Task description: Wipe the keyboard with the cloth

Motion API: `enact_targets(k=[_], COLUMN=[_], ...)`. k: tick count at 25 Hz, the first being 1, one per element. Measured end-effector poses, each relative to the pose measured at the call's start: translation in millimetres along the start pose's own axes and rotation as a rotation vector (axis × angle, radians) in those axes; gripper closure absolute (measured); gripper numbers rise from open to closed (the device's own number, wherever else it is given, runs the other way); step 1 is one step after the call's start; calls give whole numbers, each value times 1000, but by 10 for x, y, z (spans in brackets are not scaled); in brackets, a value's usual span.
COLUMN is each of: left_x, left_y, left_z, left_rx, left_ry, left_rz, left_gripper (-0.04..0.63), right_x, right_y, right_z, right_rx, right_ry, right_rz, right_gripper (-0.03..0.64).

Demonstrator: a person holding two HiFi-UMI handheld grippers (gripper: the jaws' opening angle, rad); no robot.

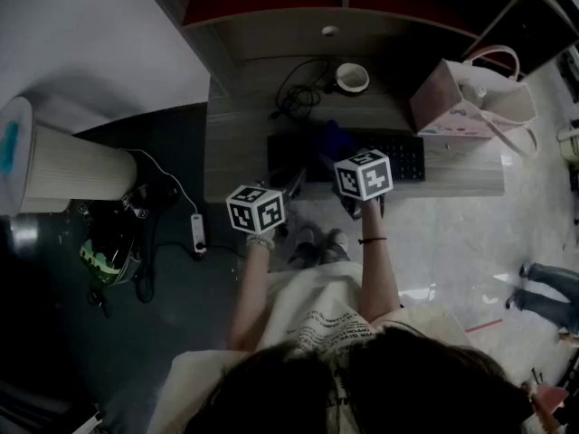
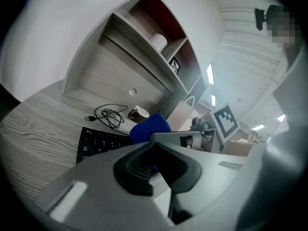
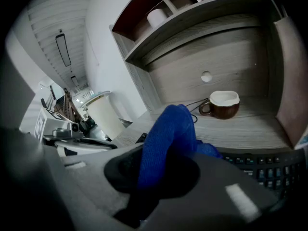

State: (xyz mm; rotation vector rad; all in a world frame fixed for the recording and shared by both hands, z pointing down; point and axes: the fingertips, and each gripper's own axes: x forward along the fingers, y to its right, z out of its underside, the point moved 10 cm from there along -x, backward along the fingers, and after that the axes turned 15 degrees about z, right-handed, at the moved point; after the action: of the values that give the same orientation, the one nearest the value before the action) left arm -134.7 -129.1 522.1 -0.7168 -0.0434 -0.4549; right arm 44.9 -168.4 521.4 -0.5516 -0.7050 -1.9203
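Observation:
A black keyboard [image 1: 389,156] lies along the front of the wooden desk [image 1: 237,152]. My right gripper [image 1: 331,159] hovers over the keyboard's left half, shut on a blue cloth [image 1: 333,137] that bunches up out of its jaws. The right gripper view shows the cloth [image 3: 169,131] pinched in the gripper [image 3: 155,173], with keys [image 3: 265,165] beyond it. My left gripper [image 1: 288,182] is at the keyboard's left end, near the desk's front edge. In the left gripper view its jaws stand together, holding nothing [image 2: 155,163], with the keyboard [image 2: 96,141] and cloth [image 2: 150,127] ahead.
A brown mug [image 1: 351,78] and a coiled black cable [image 1: 297,90] sit behind the keyboard. A pink bag [image 1: 470,98] stands at the desk's right end. Shelves [image 1: 271,7] rise at the back. A white bin [image 1: 68,165] and a power strip [image 1: 197,233] are on the floor to the left.

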Motion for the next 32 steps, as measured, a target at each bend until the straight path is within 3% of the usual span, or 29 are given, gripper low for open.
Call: enact_targets(k=[32], left_x=[-610], left_y=[-259], left_z=[-34], left_rx=[-14], left_ry=[67], left_rz=[-112], left_gripper=[591], right_x=[400], right_y=[-610], right_z=[-80], right_rx=[-62], right_ry=[-31], right_rz=[-100], right_gripper=[557])
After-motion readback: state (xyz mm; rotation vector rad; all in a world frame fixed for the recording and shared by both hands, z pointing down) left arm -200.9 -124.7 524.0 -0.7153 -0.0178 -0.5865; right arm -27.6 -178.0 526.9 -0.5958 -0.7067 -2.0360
